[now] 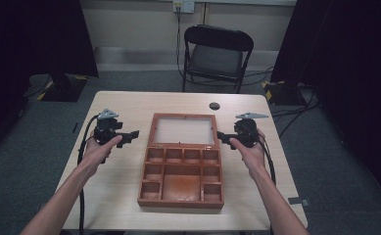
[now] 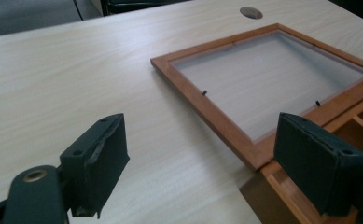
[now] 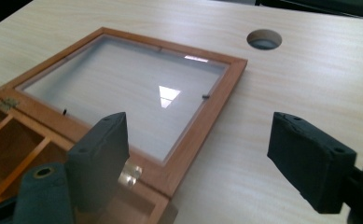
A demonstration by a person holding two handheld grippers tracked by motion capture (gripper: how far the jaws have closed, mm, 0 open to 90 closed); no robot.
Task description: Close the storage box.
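**Open wooden box between two empty grippers**

We see the wooden box (image 1: 181, 172) lying near the middle of the table (image 1: 119, 196), its tray of compartments toward the person and its lid (image 1: 182, 130) folded flat back onto the tabletop beyond it. The lid is a wooden frame around a clear pane, joined to the tray along the hinged edge; in the right gripper view a small metal hinge (image 3: 130, 173) sits at that edge. The compartments that we can see into look empty.

The left gripper (image 1: 128, 136) is just off the left side of the box, beside the lid's near left corner, and points toward it. Its jaws stand wide apart with nothing between them; in the left gripper view they hang above bare tabletop and the lid's corner, touching neither.

The right gripper (image 1: 223, 138) mirrors it on the box's right side, near the hinged edge. Its jaws are also wide apart and hold nothing.

Beyond the lid there is a round cable hole (image 1: 214, 105) in the tabletop. Behind the table stands a black folding chair (image 1: 216, 54).
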